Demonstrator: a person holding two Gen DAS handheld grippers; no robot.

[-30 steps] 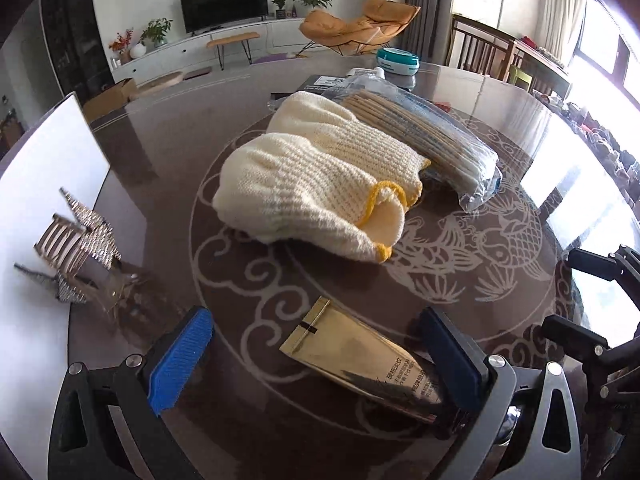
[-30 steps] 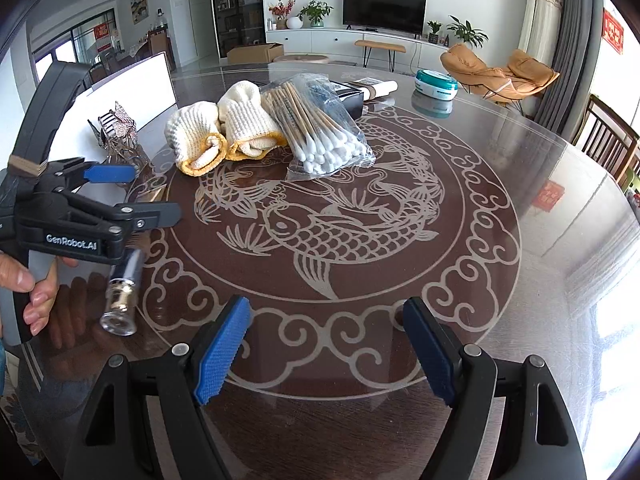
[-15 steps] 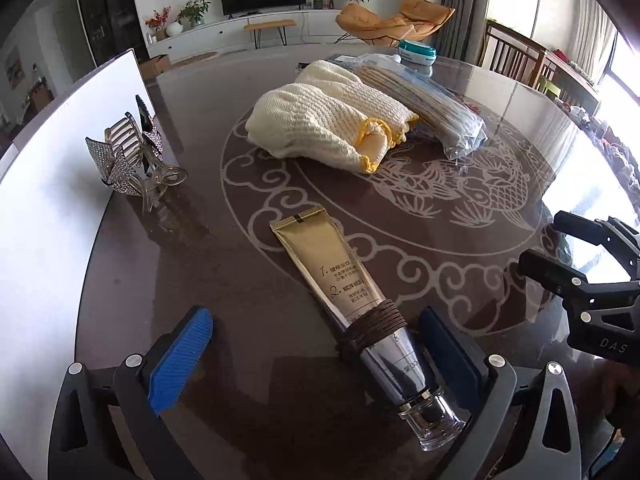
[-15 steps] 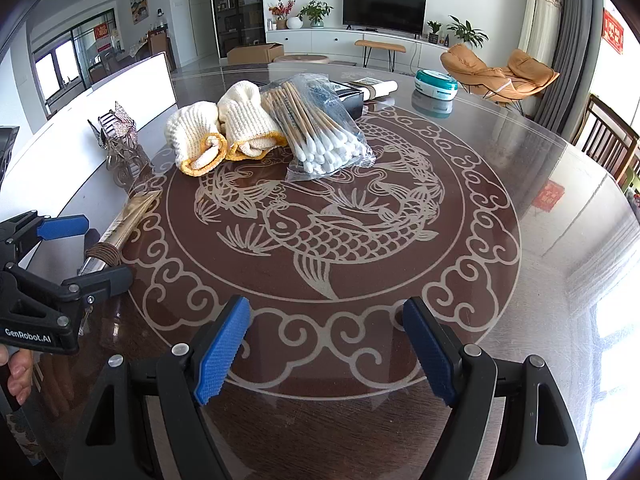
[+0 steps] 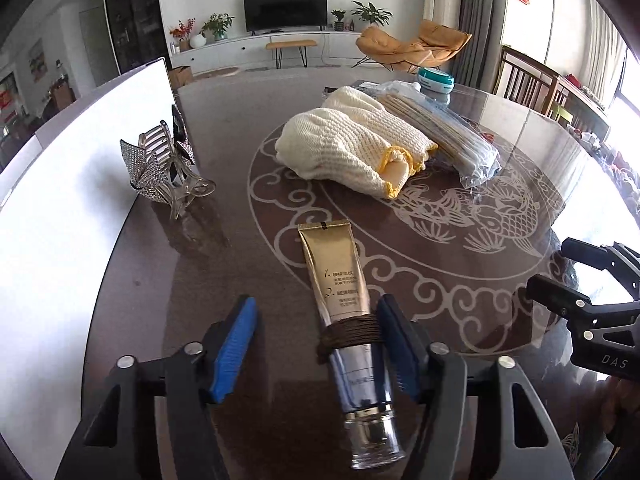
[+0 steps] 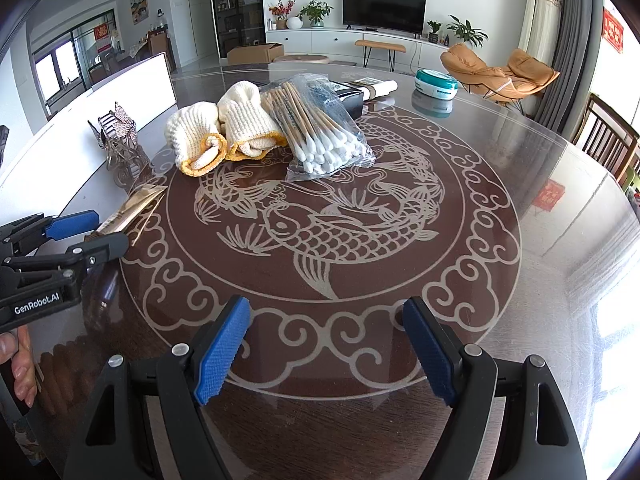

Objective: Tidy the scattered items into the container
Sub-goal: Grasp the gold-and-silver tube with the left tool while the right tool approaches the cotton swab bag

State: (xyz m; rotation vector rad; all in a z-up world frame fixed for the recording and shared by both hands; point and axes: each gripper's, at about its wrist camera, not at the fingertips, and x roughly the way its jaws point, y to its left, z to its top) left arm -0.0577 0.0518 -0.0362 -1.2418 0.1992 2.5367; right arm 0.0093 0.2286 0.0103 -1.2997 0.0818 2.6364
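Observation:
A gold tube (image 5: 334,272) with a brown band (image 5: 348,334) round it and a silver cap lies on the glass table between the jaws of my left gripper (image 5: 316,320). Those jaws are closing. The right pad (image 5: 394,340) touches the band, while the left pad (image 5: 236,344) stands apart from the tube. My right gripper (image 6: 326,320) hangs open over the table with nothing in it. Cream gloves (image 5: 348,148), a bag of cotton swabs (image 5: 444,132) and a glittery claw clip (image 5: 160,168) lie farther off. The white container (image 5: 60,200) stands at the left.
A teal round box (image 6: 436,84) and a black box (image 6: 352,96) sit at the table's far side. Wooden chairs (image 6: 612,140) stand at the right edge. A hand (image 6: 20,364) holds the left gripper (image 6: 80,236) at the left.
The left gripper has drawn back and swung so that the tube lies lengthwise between its jaws, and the jaws have narrowed. The right gripper has kept still.

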